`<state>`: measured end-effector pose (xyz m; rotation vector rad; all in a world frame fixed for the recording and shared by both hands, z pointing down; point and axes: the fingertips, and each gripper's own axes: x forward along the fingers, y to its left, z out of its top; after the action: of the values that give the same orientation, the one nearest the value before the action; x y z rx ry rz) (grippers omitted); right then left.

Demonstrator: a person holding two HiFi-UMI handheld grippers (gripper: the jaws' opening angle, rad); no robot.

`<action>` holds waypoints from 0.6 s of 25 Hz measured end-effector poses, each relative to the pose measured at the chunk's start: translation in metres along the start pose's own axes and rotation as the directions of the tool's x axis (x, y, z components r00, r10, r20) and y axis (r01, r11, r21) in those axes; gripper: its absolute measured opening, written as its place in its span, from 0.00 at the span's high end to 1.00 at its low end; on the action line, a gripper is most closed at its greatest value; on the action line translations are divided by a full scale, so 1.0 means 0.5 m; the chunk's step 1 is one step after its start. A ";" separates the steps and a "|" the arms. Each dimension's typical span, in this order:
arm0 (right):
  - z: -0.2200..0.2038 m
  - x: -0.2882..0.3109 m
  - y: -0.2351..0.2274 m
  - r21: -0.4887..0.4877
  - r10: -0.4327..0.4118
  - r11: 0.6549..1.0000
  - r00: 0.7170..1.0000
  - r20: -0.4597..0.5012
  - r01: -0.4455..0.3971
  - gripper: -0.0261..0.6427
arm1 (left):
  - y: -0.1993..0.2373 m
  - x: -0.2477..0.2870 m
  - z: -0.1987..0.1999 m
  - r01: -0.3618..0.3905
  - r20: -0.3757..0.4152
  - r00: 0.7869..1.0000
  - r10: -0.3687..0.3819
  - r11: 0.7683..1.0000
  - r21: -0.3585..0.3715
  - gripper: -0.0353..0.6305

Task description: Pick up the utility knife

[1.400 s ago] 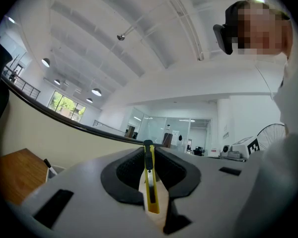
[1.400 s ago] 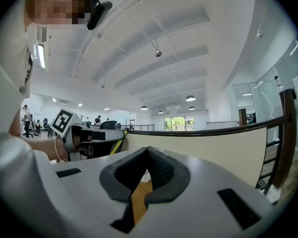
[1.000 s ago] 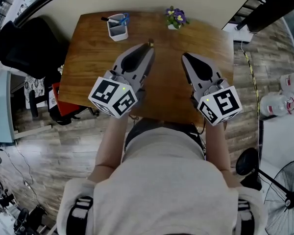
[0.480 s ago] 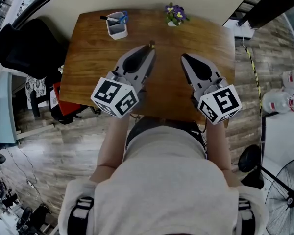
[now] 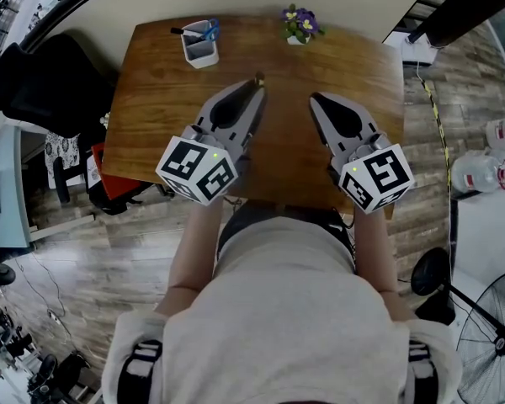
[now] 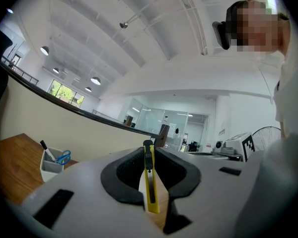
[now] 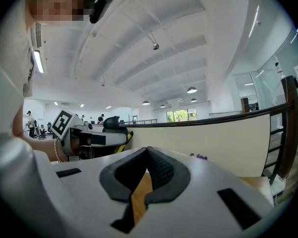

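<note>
Little has changed over the last second: the left claw (image 6: 149,150) stays clamped on the yellow utility knife (image 6: 149,180), held mid-frame above the desk (image 5: 156,82); the right claw (image 7: 147,151) is closed, empty. Pickup looks done.

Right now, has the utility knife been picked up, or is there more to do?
The pickup looks done: the yellow utility knife is clamped between the jaws of the left tool, which is held above the wooden table. In hand: that grip on the knife, whose tip pokes out in front. The right tool is shut and empty. Nothing of the pickup seems left.
</note>
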<state>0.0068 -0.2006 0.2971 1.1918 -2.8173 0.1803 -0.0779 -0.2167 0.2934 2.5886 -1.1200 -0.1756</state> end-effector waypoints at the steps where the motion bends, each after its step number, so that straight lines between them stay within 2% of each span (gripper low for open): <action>1: 0.000 0.000 0.001 0.001 0.001 1.000 1.000 0.000 -0.001 0.94 | 0.000 -0.001 -0.001 0.000 0.000 1.000 0.000 1.000 -0.002 0.84; 15: 0.000 0.002 0.013 -0.004 0.011 1.000 1.000 -0.003 -0.011 0.94 | 0.007 -0.011 0.004 -0.017 0.014 1.000 0.017 1.000 -0.014 0.84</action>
<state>0.0015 -0.1965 0.2969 1.1750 -2.8207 0.1764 -0.0848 -0.2154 0.2928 2.5686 -1.1417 -0.1972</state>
